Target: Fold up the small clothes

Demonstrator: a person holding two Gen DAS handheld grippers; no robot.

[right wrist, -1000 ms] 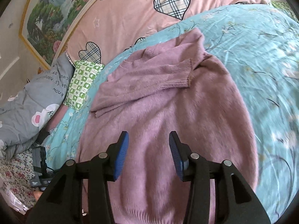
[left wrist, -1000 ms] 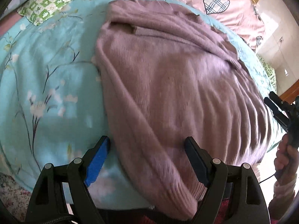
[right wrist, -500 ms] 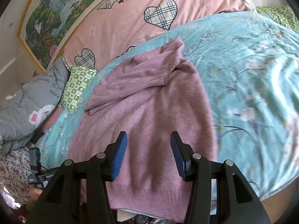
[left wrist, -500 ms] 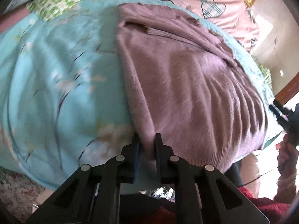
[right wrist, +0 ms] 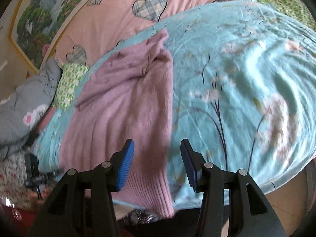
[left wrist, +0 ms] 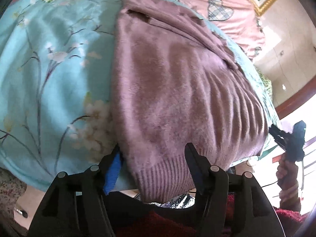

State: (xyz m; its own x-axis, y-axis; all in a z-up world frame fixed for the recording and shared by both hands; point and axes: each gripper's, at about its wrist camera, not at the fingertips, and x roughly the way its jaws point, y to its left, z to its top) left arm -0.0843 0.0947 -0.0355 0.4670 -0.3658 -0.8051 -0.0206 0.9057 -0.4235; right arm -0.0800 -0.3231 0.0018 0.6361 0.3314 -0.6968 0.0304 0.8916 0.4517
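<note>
A mauve knit sweater [left wrist: 177, 83] lies flat on a light blue floral bedspread [left wrist: 49, 63], sleeves folded across its chest, ribbed hem hanging over the near bed edge. My left gripper [left wrist: 153, 158] is open, its jaws either side of the hem's left corner. In the right wrist view the sweater [right wrist: 122, 106] lies left of centre. My right gripper [right wrist: 157, 158] is open at the hem's right corner, left finger over the knit, right finger over the bedspread [right wrist: 237, 83]. The right gripper also shows at the far right of the left wrist view [left wrist: 276, 136].
A pink quilt with plaid hearts [right wrist: 138, 15] lies behind the sweater. A green checked pillow [right wrist: 69, 83] and a grey quilt [right wrist: 23, 106] sit at the left. A framed landscape painting [right wrist: 39, 15] hangs on the wall. The bed edge and floor [right wrist: 286, 197] are close in front.
My left gripper shut on the sweater's left edge half a second ago and is now open around the hem corner. My right gripper has moved right, from mid-hem to the right hem corner.
</note>
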